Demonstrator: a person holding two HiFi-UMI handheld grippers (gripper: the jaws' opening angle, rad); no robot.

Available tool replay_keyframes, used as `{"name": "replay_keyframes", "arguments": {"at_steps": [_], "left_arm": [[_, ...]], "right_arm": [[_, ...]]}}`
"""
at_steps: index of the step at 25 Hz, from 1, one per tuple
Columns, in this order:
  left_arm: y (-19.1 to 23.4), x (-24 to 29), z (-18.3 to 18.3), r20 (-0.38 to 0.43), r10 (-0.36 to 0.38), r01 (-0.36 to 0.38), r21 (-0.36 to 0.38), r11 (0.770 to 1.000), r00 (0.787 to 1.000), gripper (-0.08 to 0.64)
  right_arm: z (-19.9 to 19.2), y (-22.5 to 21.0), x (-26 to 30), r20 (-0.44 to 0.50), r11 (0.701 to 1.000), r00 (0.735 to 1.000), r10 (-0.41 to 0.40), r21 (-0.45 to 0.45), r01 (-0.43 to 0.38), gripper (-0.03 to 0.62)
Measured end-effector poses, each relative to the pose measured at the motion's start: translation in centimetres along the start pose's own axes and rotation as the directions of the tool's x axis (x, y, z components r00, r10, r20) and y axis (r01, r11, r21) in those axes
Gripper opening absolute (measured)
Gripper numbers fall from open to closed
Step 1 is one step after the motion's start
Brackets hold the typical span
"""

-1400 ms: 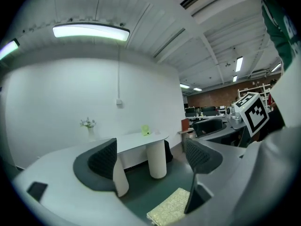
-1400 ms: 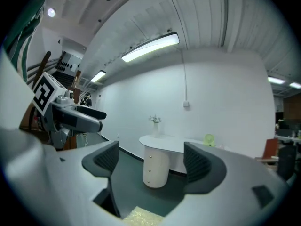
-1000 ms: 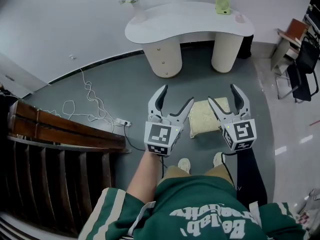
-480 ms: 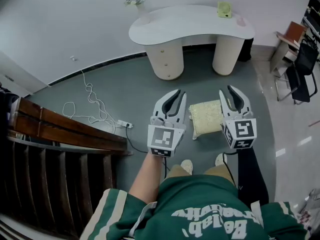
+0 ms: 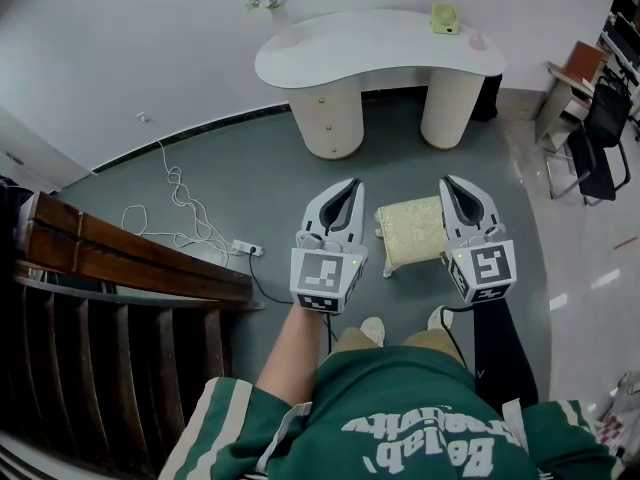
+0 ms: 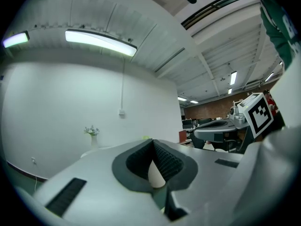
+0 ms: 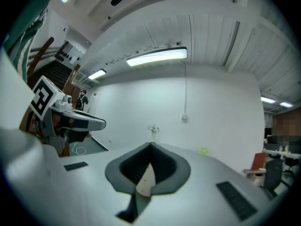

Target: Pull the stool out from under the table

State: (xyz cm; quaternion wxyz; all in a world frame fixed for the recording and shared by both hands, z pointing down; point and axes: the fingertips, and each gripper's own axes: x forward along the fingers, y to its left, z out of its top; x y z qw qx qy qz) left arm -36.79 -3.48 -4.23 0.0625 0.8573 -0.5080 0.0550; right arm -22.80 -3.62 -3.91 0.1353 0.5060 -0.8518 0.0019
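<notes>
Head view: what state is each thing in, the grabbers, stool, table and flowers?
Left gripper: just closed, shut, empty.
Right gripper: just closed, shut, empty.
Cream cushioned stool: upright, out from under the table.
White curved table: standing by the wall.
White vase of flowers: upright on the table.

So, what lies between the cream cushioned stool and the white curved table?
Only bare grey floor separates the cream cushioned stool from the white curved table: head view.

A white-striped, white-lettered green top [image 5: 420, 408] is worn; the grey left tool [image 5: 349, 184] and right tool [image 5: 449, 182] are fitted with black-and-white marker cubes [image 5: 327, 276].
</notes>
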Motion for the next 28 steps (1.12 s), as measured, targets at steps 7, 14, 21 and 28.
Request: {"name": "replay_keyframes", "arguments": {"at_steps": [7, 14, 21, 28], "left_arm": [[-0.1, -0.5, -0.1, -0.013, -0.010, 0.011, 0.032, 0.999, 1.000, 0.005], [-0.6, 0.0, -0.5, -0.027, -0.026, 0.027, 0.049, 0.998, 0.999, 0.004], [-0.6, 0.4, -0.3, -0.029, -0.025, 0.027, 0.055, 0.998, 0.999, 0.004], [-0.9, 1.0, -0.5, -0.048, -0.018, 0.021, 0.060, 0.998, 0.999, 0.004]], "right_arm": [[0.5, -0.1, -0.5, 0.019, 1.000, 1.000, -0.017, 0.003, 0.017, 0.002], [0.2, -0.3, -0.6, 0.016, 1.000, 1.000, -0.018, 0.005, 0.018, 0.002], [0.6, -0.5, -0.4, 0.028, 1.000, 1.000, -0.013, 0.008, 0.013, 0.003], [0.6, -1.2, -0.4, 0.033, 1.000, 0.999, -0.011, 0.022, 0.010, 0.002]]}}
